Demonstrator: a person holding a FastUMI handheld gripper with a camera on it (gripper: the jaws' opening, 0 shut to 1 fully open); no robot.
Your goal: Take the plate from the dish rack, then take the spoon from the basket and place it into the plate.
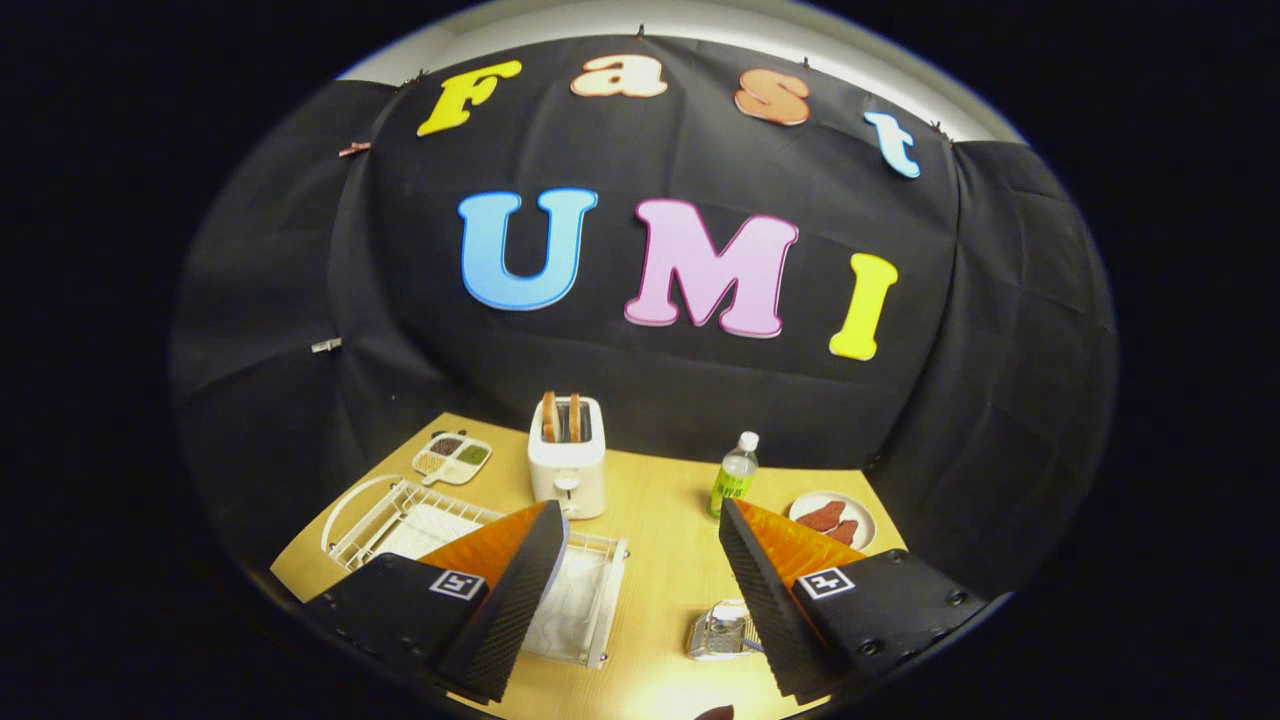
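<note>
Black cloth is hung behind a wooden desk (pixel 660 520). Held above it, the tongs (pixel 640 560) are spread wide with nothing gripped. A white dish rack (pixel 400 515) with a plate (pixel 345 500) at its far end is seen under the left finger, and a small wire basket (pixel 720 632) lies beside the right finger. A toaster (pixel 567 455), a bottle (pixel 735 475) and a dish of food (pixel 835 518) stand beyond.
</note>
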